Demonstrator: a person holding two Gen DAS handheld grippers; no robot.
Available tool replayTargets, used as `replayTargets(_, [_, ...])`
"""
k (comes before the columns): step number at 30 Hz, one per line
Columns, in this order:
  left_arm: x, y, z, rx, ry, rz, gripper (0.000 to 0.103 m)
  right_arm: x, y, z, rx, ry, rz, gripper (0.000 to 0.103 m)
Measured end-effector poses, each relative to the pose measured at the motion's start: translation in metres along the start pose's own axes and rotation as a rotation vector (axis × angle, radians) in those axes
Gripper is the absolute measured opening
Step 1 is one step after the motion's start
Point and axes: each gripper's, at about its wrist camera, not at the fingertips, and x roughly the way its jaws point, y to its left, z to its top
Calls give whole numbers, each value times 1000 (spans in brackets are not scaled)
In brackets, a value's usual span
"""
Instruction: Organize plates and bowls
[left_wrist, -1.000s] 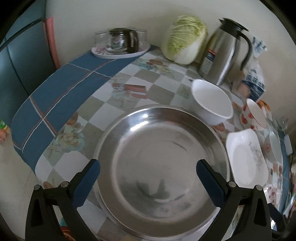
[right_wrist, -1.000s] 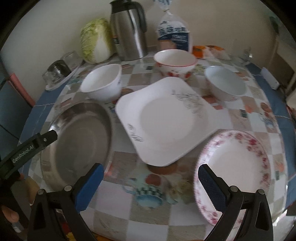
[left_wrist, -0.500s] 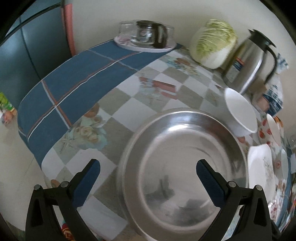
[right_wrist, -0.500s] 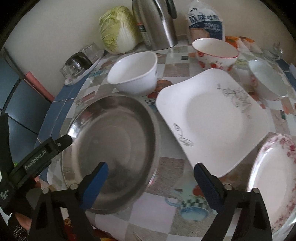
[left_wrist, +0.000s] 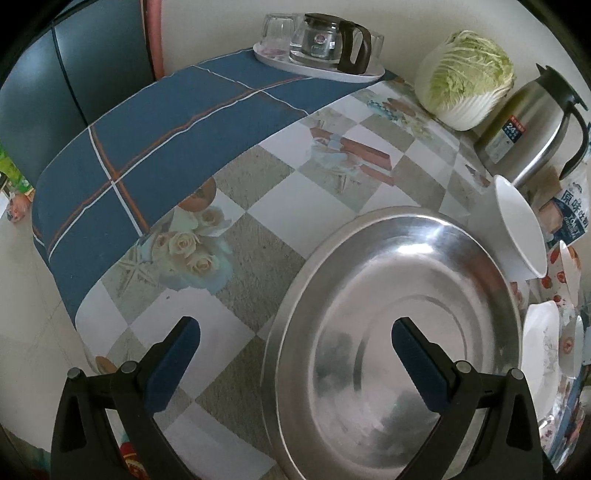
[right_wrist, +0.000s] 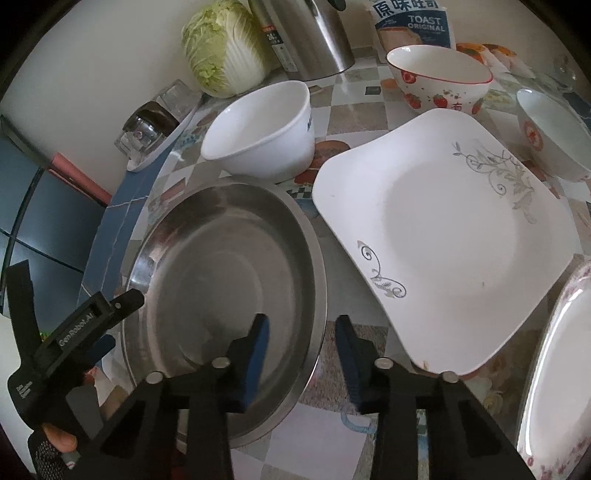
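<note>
Checked oilcloth covers a table (right_wrist: 332, 435) set against a pale wall. At left, the left gripper (left_wrist: 295, 332) hangs with jaws wide apart astride the steel pan's (right_wrist: 221, 266) left rim, gripping nothing. Right of it, the right gripper's (right_wrist: 303, 325) jaws are closing across the pan's right rim, pads not yet touching. Further right lie a square plate (right_wrist: 454, 236) and a floral plate (right_wrist: 554, 369), bowls behind them.
</note>
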Motion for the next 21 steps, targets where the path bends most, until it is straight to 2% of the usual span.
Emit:
replayTargets(4, [7, -2, 3, 4, 6, 9, 103, 2, -2, 4, 4, -9, -9, 23])
replayTargets(17, [23, 1, 4, 39, 68, 76, 103, 12, -4, 7, -5, 11, -22, 22])
replayTargets(20, [26, 3, 4, 25, 83, 81, 95, 13, -3, 7, -9, 13, -26, 22])
replayTargets(21, [26, 3, 3, 27, 81, 90, 90, 14, -3, 7, -7, 16, -24, 17])
